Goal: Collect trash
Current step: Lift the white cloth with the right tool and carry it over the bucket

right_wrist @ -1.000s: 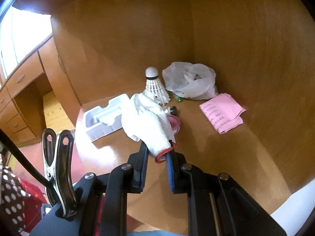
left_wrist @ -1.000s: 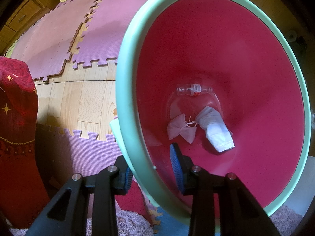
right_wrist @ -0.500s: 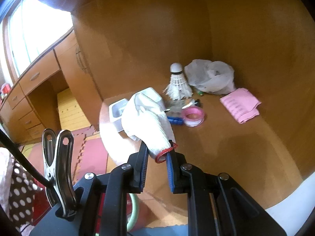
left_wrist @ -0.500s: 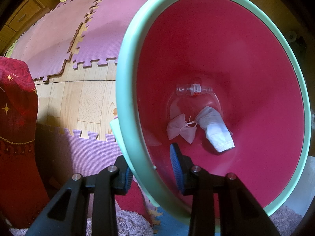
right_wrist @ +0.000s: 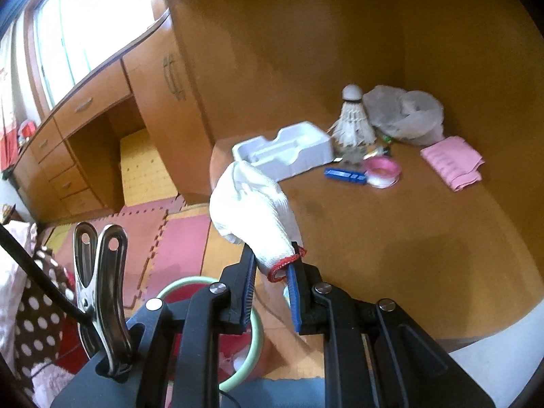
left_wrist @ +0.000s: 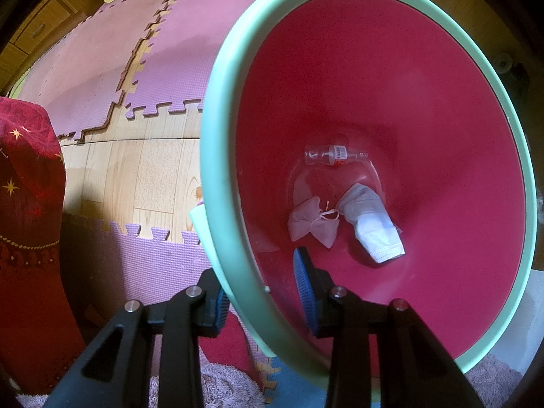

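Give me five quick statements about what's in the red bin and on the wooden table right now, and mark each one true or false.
1. The left tool clamps the mint-green rim of the red plastic bin. True.
2. The bin is empty. False: a small clear bottle, a white face mask and a pale drawstring pouch lie at its bottom.
3. The right tool holds a white knit glove with a red cuff. True.
4. The feather shuttlecock is inside the bin. False: it stands on the wooden table.
5. The folded pink paper lies on the floor mats. False: it lies on the table.
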A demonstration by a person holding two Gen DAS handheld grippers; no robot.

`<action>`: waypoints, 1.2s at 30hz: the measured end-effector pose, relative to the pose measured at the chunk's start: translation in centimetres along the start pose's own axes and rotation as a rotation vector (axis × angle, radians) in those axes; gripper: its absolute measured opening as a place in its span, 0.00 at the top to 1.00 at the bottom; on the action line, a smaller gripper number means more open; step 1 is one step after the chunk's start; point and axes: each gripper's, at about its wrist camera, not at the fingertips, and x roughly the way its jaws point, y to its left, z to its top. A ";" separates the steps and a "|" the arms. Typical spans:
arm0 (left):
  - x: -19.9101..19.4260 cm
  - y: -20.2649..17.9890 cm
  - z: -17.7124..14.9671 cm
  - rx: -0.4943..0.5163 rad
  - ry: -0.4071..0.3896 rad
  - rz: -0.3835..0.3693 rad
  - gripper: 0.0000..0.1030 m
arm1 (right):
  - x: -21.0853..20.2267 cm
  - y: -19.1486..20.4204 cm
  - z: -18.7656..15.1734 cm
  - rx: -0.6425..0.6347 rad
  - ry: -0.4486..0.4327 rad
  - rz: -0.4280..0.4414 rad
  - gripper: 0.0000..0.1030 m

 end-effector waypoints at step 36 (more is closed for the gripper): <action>0.0 0.0 0.0 0.000 0.000 0.000 0.65 | 8.7 8.1 -10.4 -0.244 0.301 0.104 0.82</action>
